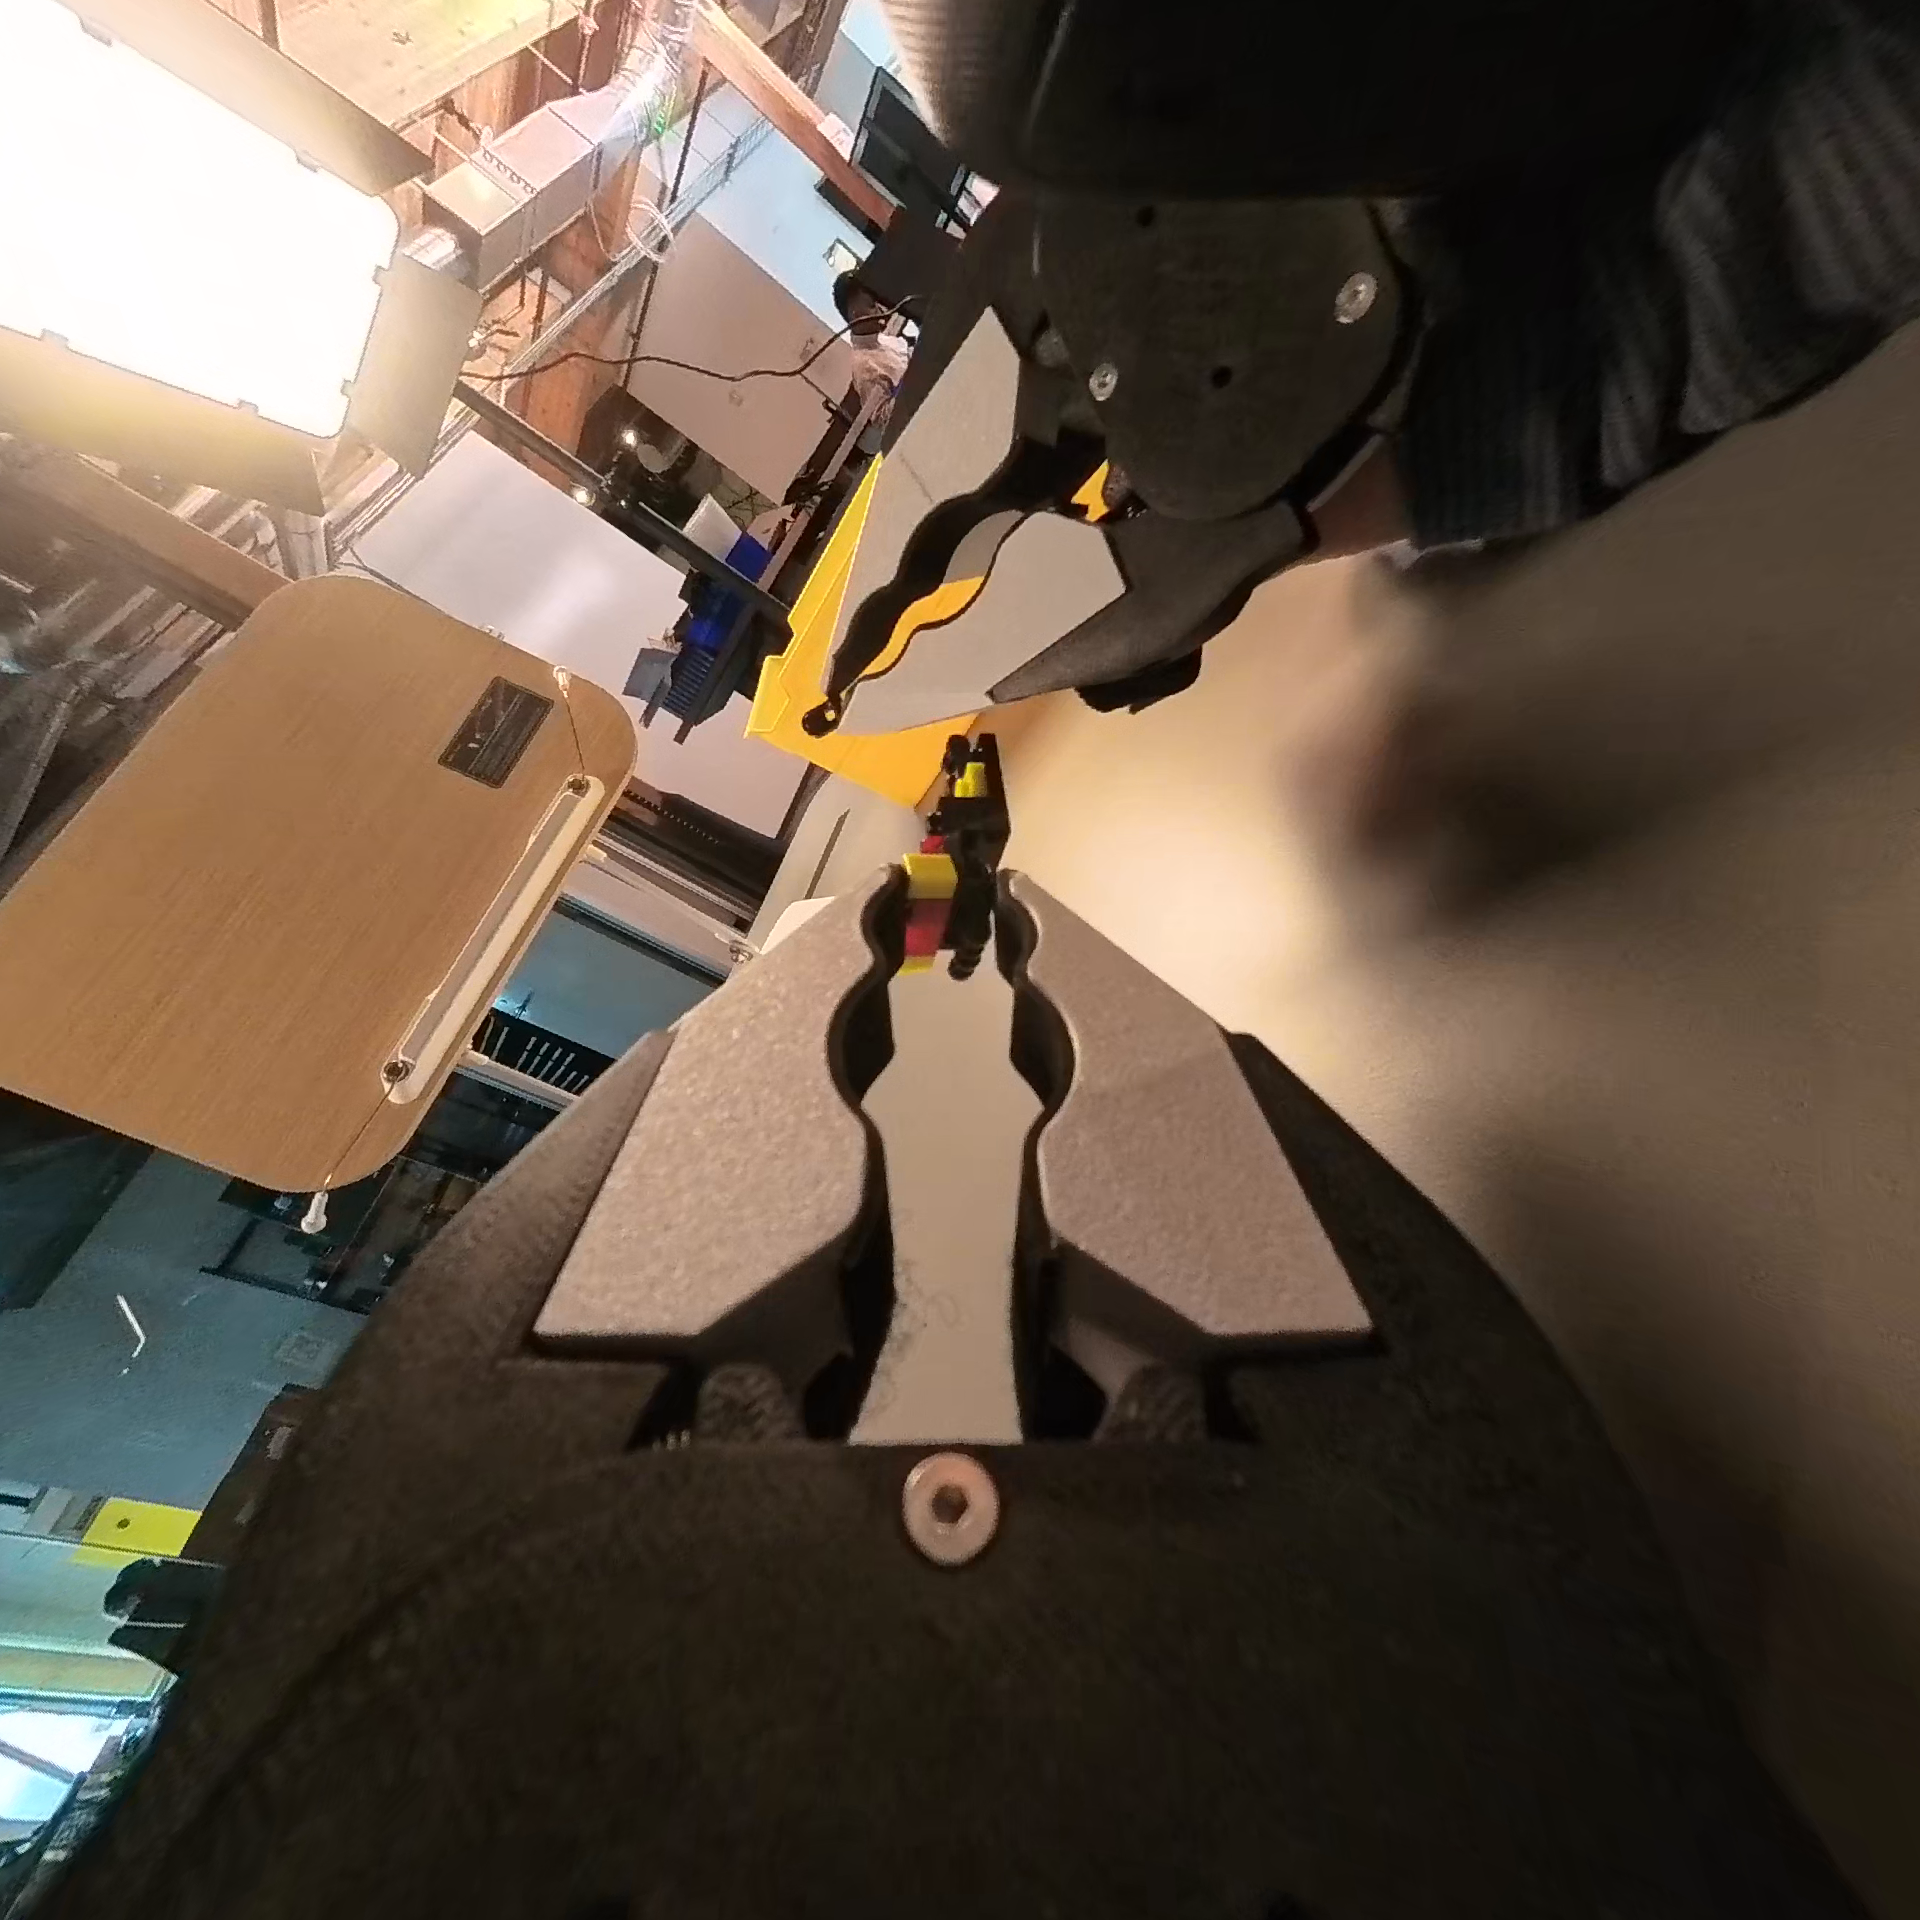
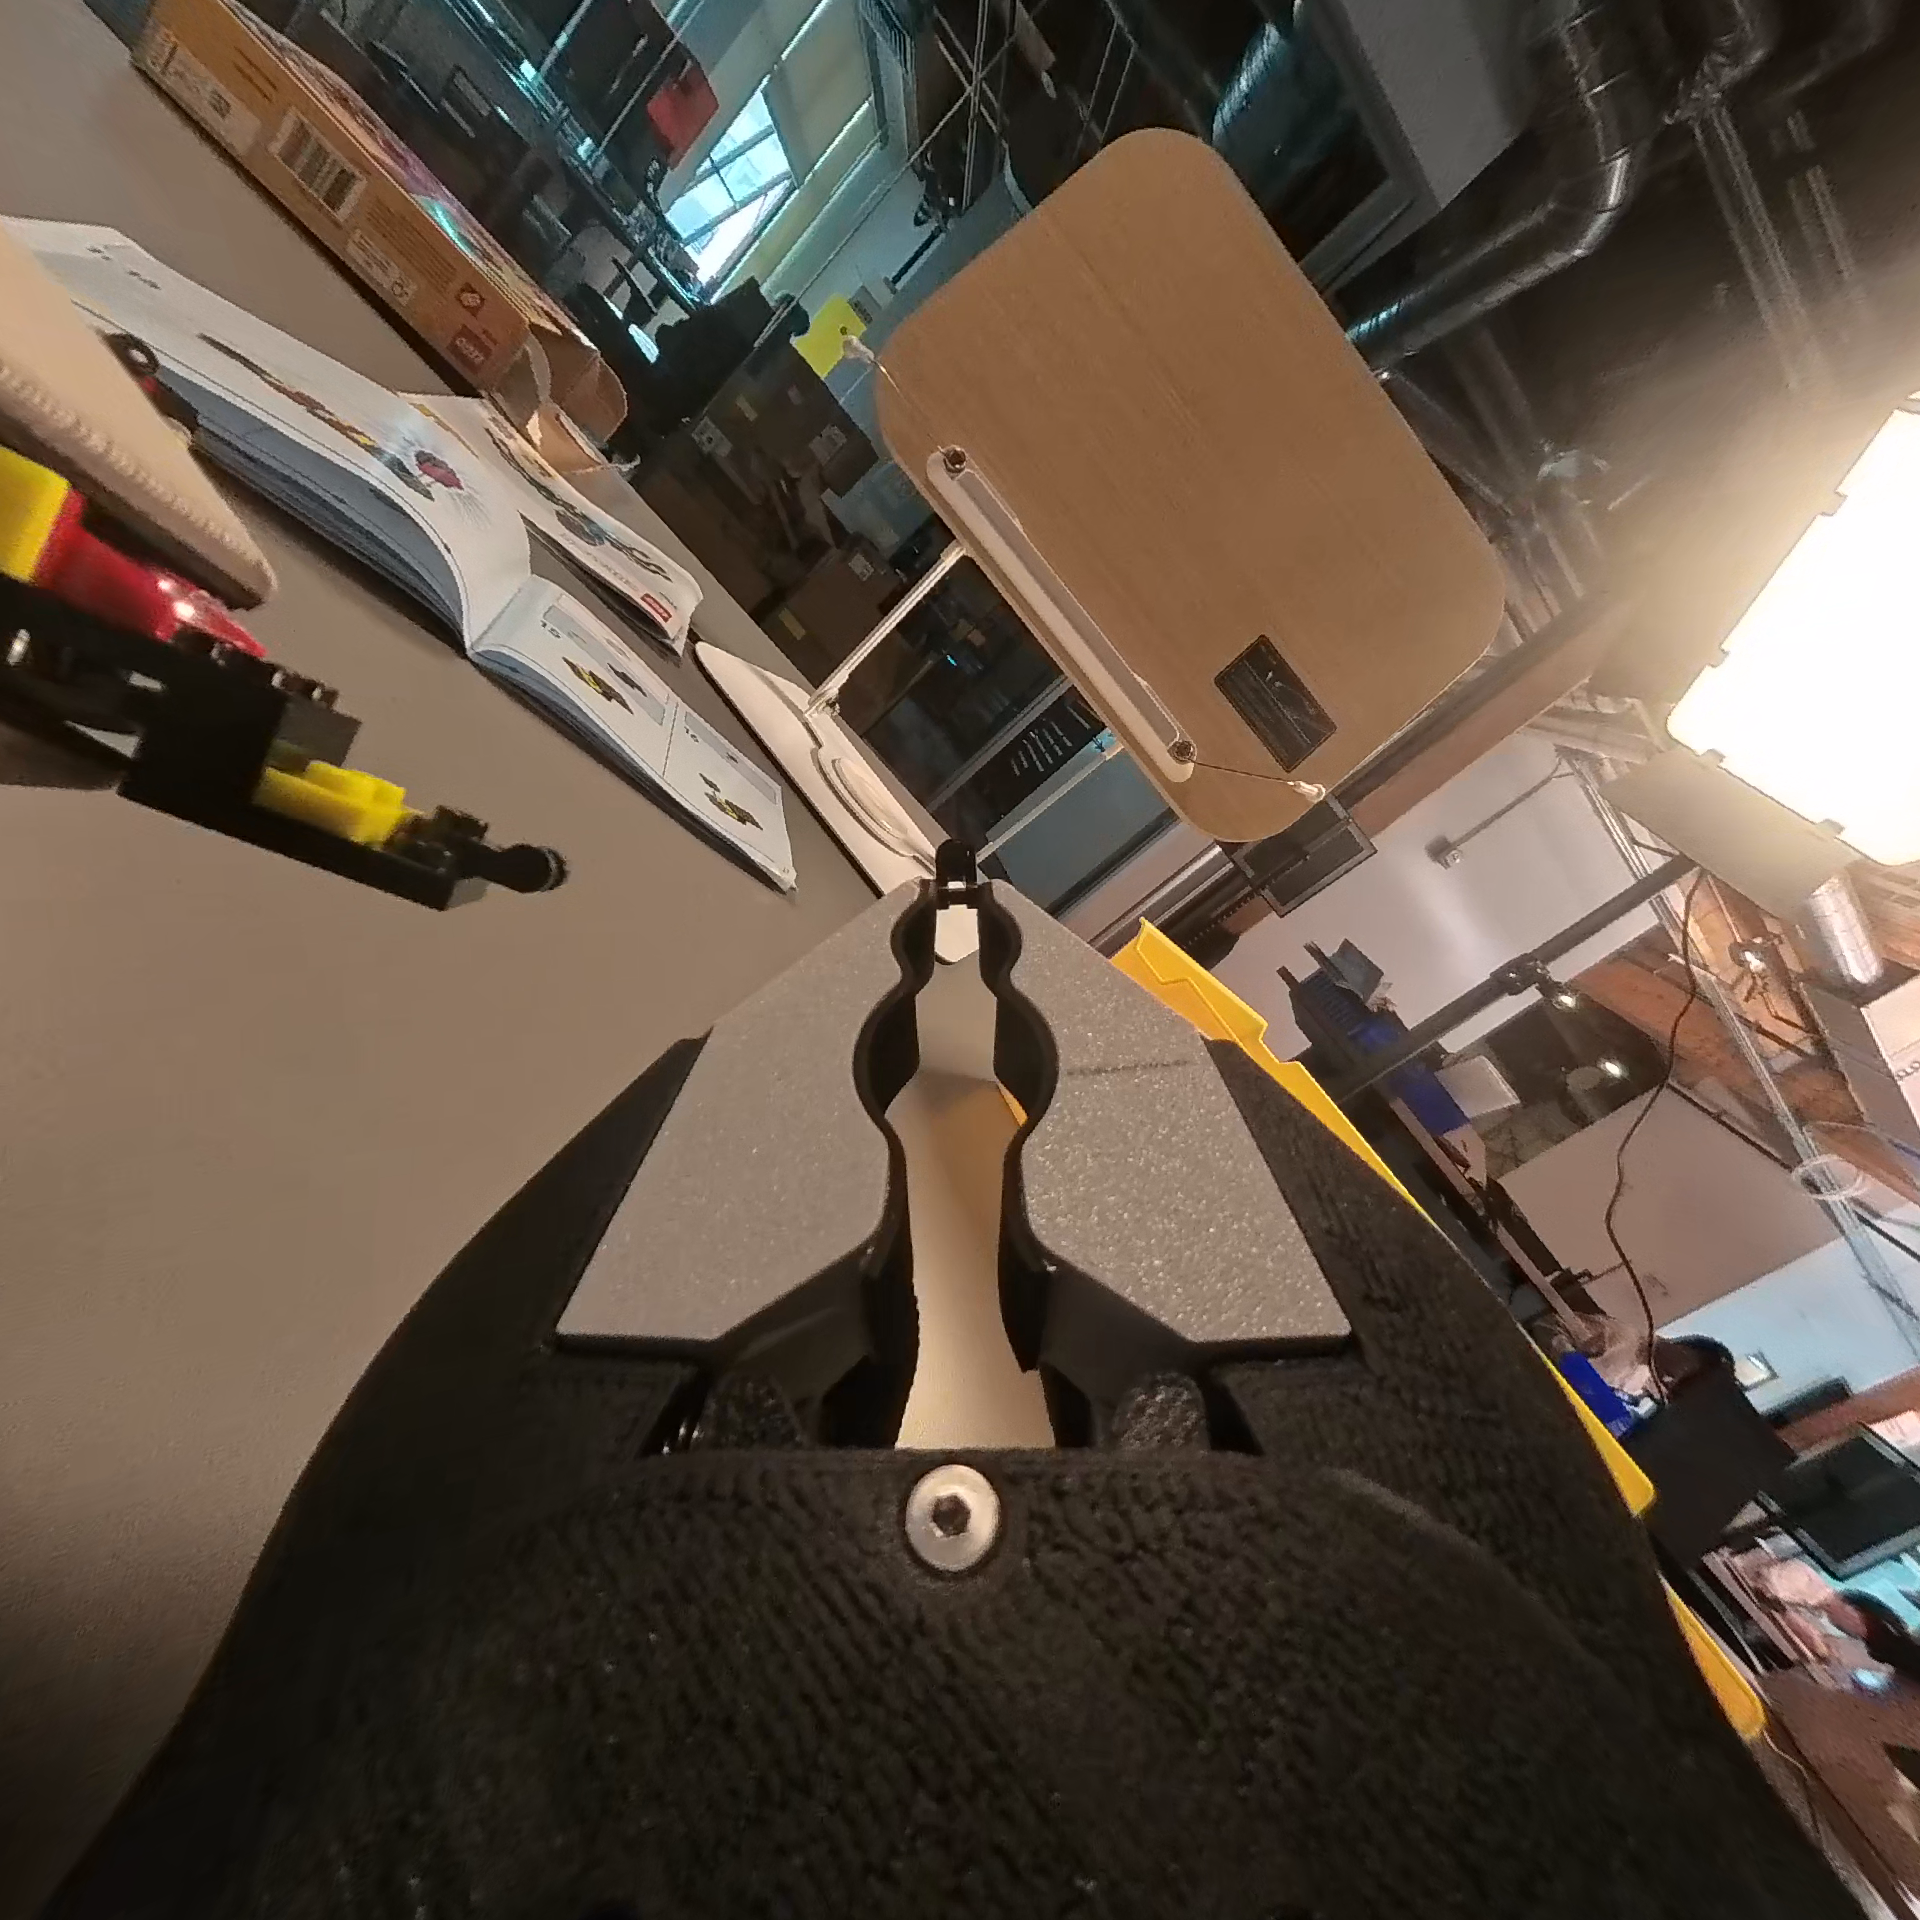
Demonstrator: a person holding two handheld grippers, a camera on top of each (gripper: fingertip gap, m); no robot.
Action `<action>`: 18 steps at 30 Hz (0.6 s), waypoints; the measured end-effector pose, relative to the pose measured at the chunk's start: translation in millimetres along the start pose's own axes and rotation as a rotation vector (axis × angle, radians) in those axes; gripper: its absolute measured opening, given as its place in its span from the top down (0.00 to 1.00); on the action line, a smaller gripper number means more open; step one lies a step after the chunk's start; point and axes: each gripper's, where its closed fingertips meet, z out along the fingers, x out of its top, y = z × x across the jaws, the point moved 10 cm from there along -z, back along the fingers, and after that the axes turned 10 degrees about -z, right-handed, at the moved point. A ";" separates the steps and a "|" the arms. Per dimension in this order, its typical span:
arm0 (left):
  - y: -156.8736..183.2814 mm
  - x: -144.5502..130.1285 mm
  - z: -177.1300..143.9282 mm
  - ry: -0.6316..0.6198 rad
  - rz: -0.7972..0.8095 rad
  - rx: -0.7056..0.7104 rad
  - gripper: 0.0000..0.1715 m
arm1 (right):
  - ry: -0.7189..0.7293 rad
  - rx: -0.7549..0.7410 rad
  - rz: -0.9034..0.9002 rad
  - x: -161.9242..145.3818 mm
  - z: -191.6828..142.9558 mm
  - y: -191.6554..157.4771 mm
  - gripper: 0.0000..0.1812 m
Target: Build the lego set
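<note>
The lego assembly (image 1: 951,883), pinched in the left claw (image 1: 943,904), runs lengthwise toward the right claw (image 2: 954,894), which grips a small black piece (image 2: 954,871) just beyond its free end, above the bench (image 2: 312,1039).

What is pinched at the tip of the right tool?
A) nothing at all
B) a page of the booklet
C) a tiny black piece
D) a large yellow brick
C: in the right wrist view the right tool has its fingertips closed on a tiny black piece, held clear of the partly built model and the open instruction booklet on the table.
</note>
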 end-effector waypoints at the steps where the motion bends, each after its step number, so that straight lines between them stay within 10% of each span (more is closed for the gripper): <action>1: 0.2 0.0 0.0 0.000 0.002 0.000 0.92 | 0.001 0.000 0.000 -0.1 0.0 0.0 0.97; 9: 2.2 0.8 -0.3 0.019 0.007 -0.052 0.92 | 0.035 0.043 0.098 0.5 -3.1 2.1 0.97; 18: 11.5 3.3 -0.4 0.086 0.034 -0.230 0.91 | 0.145 0.648 0.358 0.1 -43.4 29.9 0.97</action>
